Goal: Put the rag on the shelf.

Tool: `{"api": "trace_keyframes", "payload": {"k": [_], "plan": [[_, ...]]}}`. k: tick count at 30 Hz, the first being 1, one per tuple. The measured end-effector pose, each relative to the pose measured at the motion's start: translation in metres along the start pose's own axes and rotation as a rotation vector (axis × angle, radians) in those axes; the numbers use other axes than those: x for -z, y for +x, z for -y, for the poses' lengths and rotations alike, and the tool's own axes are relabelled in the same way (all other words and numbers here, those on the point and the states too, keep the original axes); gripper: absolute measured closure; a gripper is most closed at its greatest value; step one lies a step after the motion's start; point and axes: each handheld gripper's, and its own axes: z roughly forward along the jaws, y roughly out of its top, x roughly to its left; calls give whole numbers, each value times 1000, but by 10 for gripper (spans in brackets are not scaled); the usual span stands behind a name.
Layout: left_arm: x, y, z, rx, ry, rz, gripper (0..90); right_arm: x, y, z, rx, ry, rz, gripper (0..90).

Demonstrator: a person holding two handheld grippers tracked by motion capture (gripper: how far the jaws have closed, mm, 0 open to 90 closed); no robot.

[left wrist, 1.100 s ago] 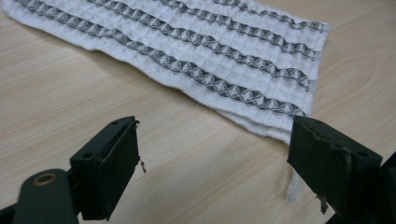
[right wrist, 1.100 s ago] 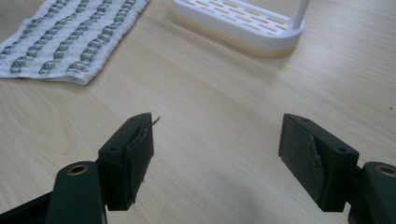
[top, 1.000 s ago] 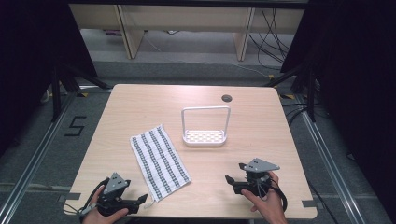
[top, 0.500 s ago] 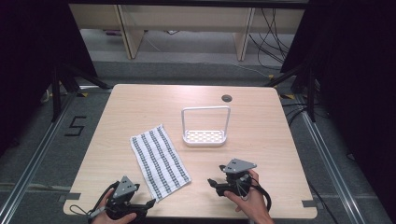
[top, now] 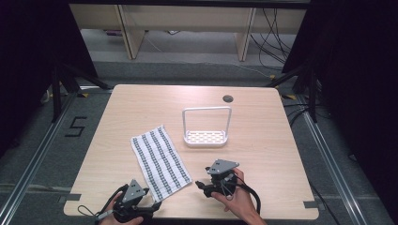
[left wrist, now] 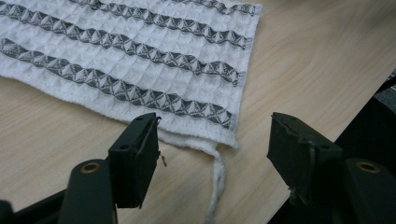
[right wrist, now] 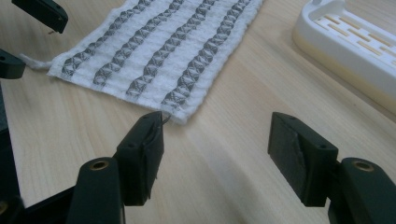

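Waffle-woven cloth, white with dark grey stripes, was what both hands were working toward: the towel [top: 160, 162] lay flat on the pale wooden table [top: 263, 140], its long axis running from the near edge, a little right of the left hand, up and away to the left toward the table's middle. Nearest the person, the left gripper [left wrist: 212, 154] sat low at the table's front edge with its jaws spread, having just been closing somewhat; the towel's near left corner and its loose white thread [left wrist: 215, 179] lay on the wood in the gap between them, not yet pinched. In the high view this left gripper [top: 151, 205] was just beside that corner, closer to the cloth than its partner. The right gripper [right wrist: 215, 149], held a little farther in and to the right, likewise stood with jaws apart and had also just been narrowing; the towel's near right corner [right wrist: 180, 116] lay just ahead of its left jaw, touching or almost touching the tip, I could not tell which, with bare wood between the pads. So the short near hem ran crosswise between the two tools, one corner to each, and I judged that the coming move would be a pinch on both corners, the right hand needing to ease slightly forward and left first. Beyond the towel's far right side stood a white slotted rack [top: 206, 137] with a tall loop handle, apart from the cloth, and farther back a small dark grommet [top: 228, 99] sat in the tabletop.
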Motion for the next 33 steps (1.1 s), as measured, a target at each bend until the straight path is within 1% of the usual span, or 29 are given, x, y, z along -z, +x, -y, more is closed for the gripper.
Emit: {"api": "trace_keyframes", "payload": {"k": [1,2,3,4,5,6,7,8,9,10,11,12,13,15,16,19,20,21,22,23,24,25,27,28,29,30,31,32,33], "plan": [[0,0,0,0,0,0,352,0,0,0,0,0,0,375],[-3,-1,-1,7,-12,-13,352,-1,0,-1,-2,5,-6,375],[-3,-1,-2,-23,18,-3,379,-5,0,-3,3,4,-14,377],[-3,-1,-2,-23,18,-3,393,-6,0,-4,4,2,-9,380],[-5,-3,-3,-18,6,0,393,-6,0,-4,4,2,-9,380],[-8,-5,-4,-20,11,-6,413,-10,2,-6,0,16,-20,392],[-8,-5,-4,-20,11,-6,423,-10,2,-6,0,16,-20,392],[-10,-6,-5,-32,9,-8,436,-14,3,-8,2,27,-28,394],[-10,-6,-5,-32,9,-8,450,-17,3,-9,9,24,-25,398],[-8,-4,-6,-70,42,-6,463,-20,4,-10,9,20,-29,403],[-8,-4,-6,-70,42,-6,472,-20,4,-10,9,20,-29,403],[-8,-2,-6,-92,60,-16,481,-23,5,-13,9,39,-35,408],[-11,-5,-5,-49,25,-19,489,-26,6,-14,7,41,-31,408],[-11,-5,-4,-53,32,-22,500,-29,7,-14,3,34,-33,417],[-11,-5,-4,-56,33,-23,500,-30,8,-16,13,50,-44,419],[-11,-4,-4,-61,35,-32,515,-38,11,-18,26,69,-52,433],[-13,-4,-3,-45,34,-31,523,-40,12,-18,28,72,-52,436],[-13,-4,-3,-45,34,-31,534,-42,12,-18,39,75,-52,439],[-11,-1,-4,-102,73,-29,542,-44,13,-19,35,79,-49,444],[-11,-1,-4,-102,73,-29,551,-44,13,-19,35,79,-49,444],[-13,-3,-3,-79,50,-37,562,-46,14,-19,31,79,-50,455],[-14,-3,-3,-66,48,-37,576,-47,13,-20,43,81,-55,464],[-14,-3,-3,-64,44,-36,610,-50,14,-19,46,73,-55,474],[-12,0,-3,-101,64,-38,628,-51,16,-18,27,95,-50,481],[-13,-1,-3,-84,44,-39,628,-51,16,-18,27,95,-50,498],[-11,2,-3,-107,70,-30,665,-53,15,-18,43,110,-55,538],[-11,2,-3,-109,71,-29,683,-54,17,-18,38,100,-51,559],[-11,3,-4,-117,80,-32,703,-54,16,-19,56,105,-51,591],[-11,3,-4,-117,80,-32,727,-54,16,-19,56,105,-51,591]]}}
